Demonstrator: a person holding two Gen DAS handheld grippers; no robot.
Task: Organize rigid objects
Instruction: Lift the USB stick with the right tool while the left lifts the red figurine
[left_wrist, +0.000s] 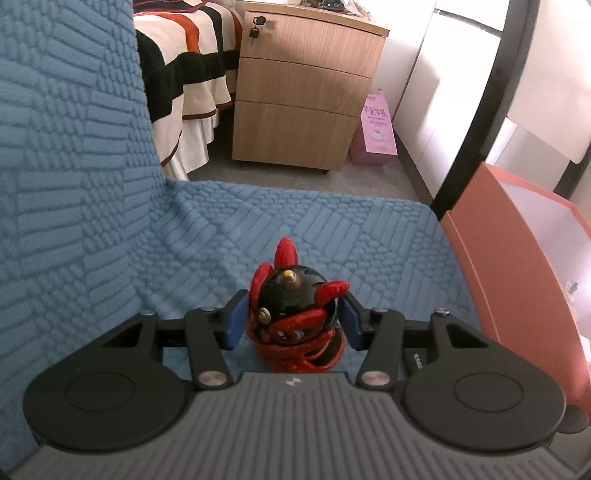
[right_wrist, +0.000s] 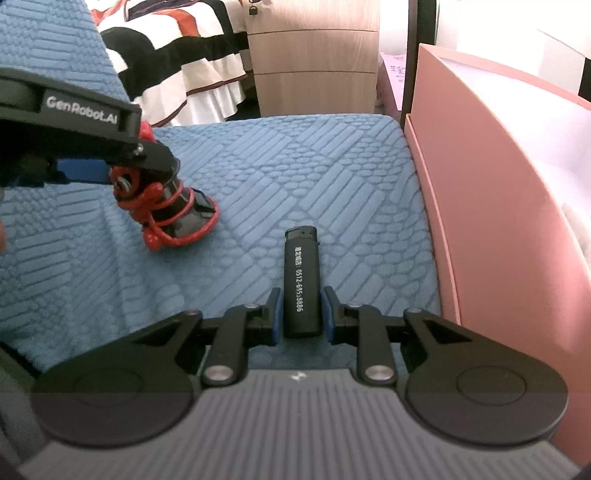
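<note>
Looking out from the left wrist, the left gripper (left_wrist: 293, 319) has its two blue pads on both sides of a little red and black toy figure (left_wrist: 295, 314). The pads press against the round black head, so the toy is held, with the jaws about half open around it. The toy has red spikes on top and red cord wound around its bottom. Under it is a blue bumpy cover (left_wrist: 110, 229) spread over a seat. A pink box (left_wrist: 517, 258) stands at the right edge of the seat, just beside the cover. Farther back is a wooden drawer cabinet (left_wrist: 303, 92) with a small padlock, and a striped bed cover (left_wrist: 184, 55) to the left of it.

From the right wrist view, the right gripper (right_wrist: 302, 314) is closed on a black lighter (right_wrist: 301, 280). The lighter sticks out straight ahead between the blue pads, with white numbers along its side. The pads sit tight on its lower end. At the left of this view the left gripper (right_wrist: 110, 170) shows from the side, holding the toy figure (right_wrist: 173, 206) tilted over the blue cover (right_wrist: 295, 166). The toy is well to the left of the lighter. The pink box (right_wrist: 480, 184) is close by on the right, with its open white inside showing.
</note>
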